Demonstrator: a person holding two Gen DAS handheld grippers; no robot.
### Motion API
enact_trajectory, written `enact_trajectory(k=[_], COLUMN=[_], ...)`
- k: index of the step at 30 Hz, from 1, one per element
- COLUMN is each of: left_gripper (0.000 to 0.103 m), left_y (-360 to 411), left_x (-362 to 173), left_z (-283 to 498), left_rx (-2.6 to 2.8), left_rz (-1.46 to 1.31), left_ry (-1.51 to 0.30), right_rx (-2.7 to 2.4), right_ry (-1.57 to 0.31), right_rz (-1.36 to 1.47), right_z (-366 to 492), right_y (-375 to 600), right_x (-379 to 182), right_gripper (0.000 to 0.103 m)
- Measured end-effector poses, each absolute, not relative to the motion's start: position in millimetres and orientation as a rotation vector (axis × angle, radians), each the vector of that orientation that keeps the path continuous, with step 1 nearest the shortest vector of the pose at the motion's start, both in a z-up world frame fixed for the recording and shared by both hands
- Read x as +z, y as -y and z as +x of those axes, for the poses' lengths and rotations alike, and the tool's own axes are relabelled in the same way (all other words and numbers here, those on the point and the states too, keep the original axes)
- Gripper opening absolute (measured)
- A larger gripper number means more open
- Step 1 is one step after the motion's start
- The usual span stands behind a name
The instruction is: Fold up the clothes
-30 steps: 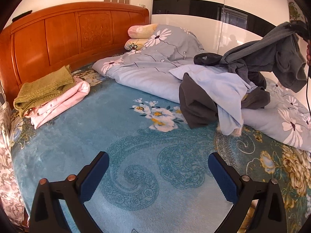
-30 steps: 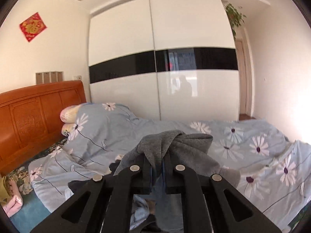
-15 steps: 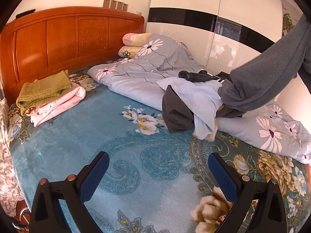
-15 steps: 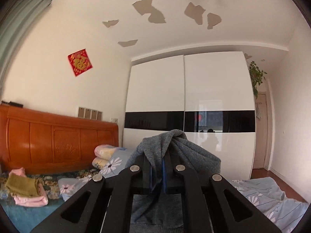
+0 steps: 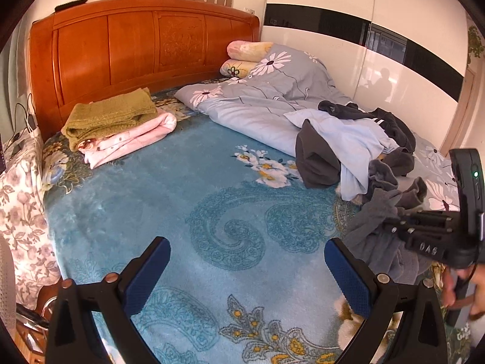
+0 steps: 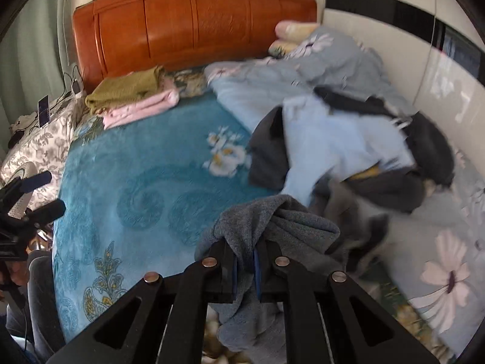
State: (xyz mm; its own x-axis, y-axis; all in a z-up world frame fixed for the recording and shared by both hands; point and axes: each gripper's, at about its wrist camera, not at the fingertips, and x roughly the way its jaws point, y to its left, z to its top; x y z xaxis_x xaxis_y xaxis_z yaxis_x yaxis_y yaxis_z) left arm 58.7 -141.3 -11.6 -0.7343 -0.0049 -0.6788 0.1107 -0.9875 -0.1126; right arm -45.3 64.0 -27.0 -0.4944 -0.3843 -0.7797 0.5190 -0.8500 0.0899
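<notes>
From my left wrist: my left gripper [image 5: 247, 268] hangs over the bare blue blanket [image 5: 157, 200], fingers wide apart and holding nothing. At the right edge my right gripper [image 5: 391, 227] has the grey garment [image 5: 376, 227] bunched at its tip, low by the unfolded pile [image 5: 357, 148]. The folded stack [image 5: 118, 124] sits near the headboard [image 5: 145, 45].

From my right wrist: my right gripper [image 6: 245, 265] is clamped on a fold of the grey garment [image 6: 272, 221], which humps over the fingertips and trails below; the blur hides whether it touches the blanket. I judge I'm bringing it to the open blanket to spread; next the left must catch a free edge.
</notes>
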Motion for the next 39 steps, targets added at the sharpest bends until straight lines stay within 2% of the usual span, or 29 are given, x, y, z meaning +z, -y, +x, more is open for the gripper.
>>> enact_trajectory(k=[5,7,8,10,16,18,21,23,27,30,34,36,37,39], left_gripper=[0.103,0.103,0.103,0.103,0.103,0.103,0.103,0.103,0.103,0.103,0.091,0.079,0.063,0.054], left_y=[141,139,137,130,77,45,-21,-67,-139,-161,-170,-171,-170,-156], left_x=[-23,-27,-28,-30,-20,-12,-2,-3,-26,-53,-75,-79,-80,-76], left_z=[63,63,62,61,67,67,67,67,66,52,37,35,34,28], left_rx=[-2.856,-2.863,-2.868,-2.882,-3.027,-3.115,-3.244,-3.276,-3.205,-3.113,-3.049,-3.062,-3.076,-3.105], left_rz=[1.162,1.182,1.192,1.211,1.229,1.258,1.312,1.337,1.298,1.380,1.389,1.384,1.403,1.445], left_ry=[-0.222,-0.243,-0.248,-0.248,-0.177,-0.139,0.052,0.281,0.739,0.837,0.885,0.909,0.899,0.746], right_rx=[-2.185,-2.131,-2.105,-2.059,-2.122,-2.228,-2.434,-2.546,-2.680,-2.728,-2.742,-2.736,-2.734,-2.728], right_ry=[-0.177,-0.183,-0.185,-0.190,-0.068,-0.004,0.097,0.218,0.579,0.717,0.809,0.859,0.889,0.950], right_rz=[1.210,1.248,1.267,1.303,1.310,1.298,1.316,1.341,1.346,1.384,1.456,1.477,1.485,1.480], right_z=[1,25,37,62,114,116,112,107,117,131,152,158,160,162], right_y=[-34,-38,-41,-49,-130,-163,-214,-247,-307,-332,-350,-356,-358,-361], right_x=[-68,-81,-87,-99,-81,-68,-58,-54,-61,-69,-85,-93,-98,-104], right_gripper=[0.013,0.018,0.025,0.027,0.028,0.037,0.040,0.040,0.040,0.040,0.040,0.040,0.040,0.040])
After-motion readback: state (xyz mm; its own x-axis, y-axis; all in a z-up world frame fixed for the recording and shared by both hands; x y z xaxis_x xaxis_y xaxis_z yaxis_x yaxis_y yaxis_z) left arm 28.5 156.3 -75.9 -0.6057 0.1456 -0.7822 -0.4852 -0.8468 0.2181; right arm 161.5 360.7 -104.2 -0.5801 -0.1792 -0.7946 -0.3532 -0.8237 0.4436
